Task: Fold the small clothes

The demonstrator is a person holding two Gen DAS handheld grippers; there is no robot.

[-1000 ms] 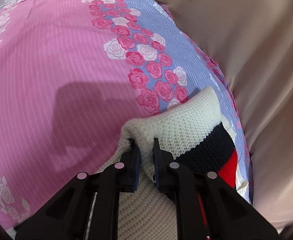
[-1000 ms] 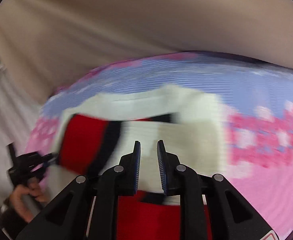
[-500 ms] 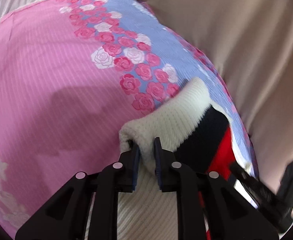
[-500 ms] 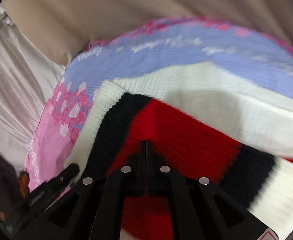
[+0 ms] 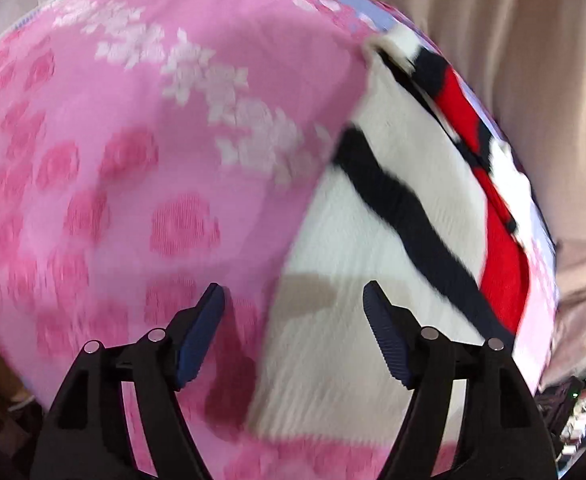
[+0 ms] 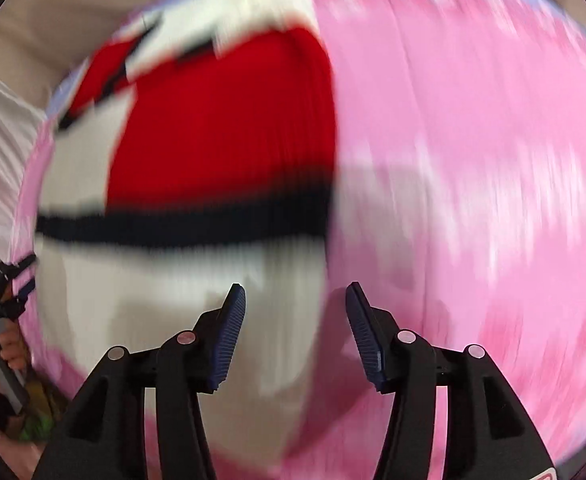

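- The left claw [image 5: 293,328] no longer pinches the cream knit edge it gripped a moment ago; its jaws are opening, with nothing pressed between the blue pads [image 5: 199,336]
- The right claw [image 6: 295,332], clenched tight half a second back over the red panel, is likewise opening, its pads clear of the fabric
- Both claws have released together, so the fold they were carrying is judged to have just been laid down
- The sweater [image 5: 373,240], cream with a dark stripe and red blocks, lies on the pink floral bedsheet [image 5: 133,160], toward the bed edge that borders the beige curtain [image 5: 533,80]
- In the right wrist view the sweater [image 6: 213,140] shows as a compact block: red panel above, dark band across the middle, cream below, with a straight edge against the bare pink sheet [image 6: 473,180]
- The left claw [image 6: 9,284] and the hand [image 6: 1,352] that holds it appear at that view's left border, beside the sweater's far side
- Both pictures are smeared by motion, so how neatly the layers stack cannot be told
- Judged from the layout, one fold is done; another fold or a smoothing pass likely remains
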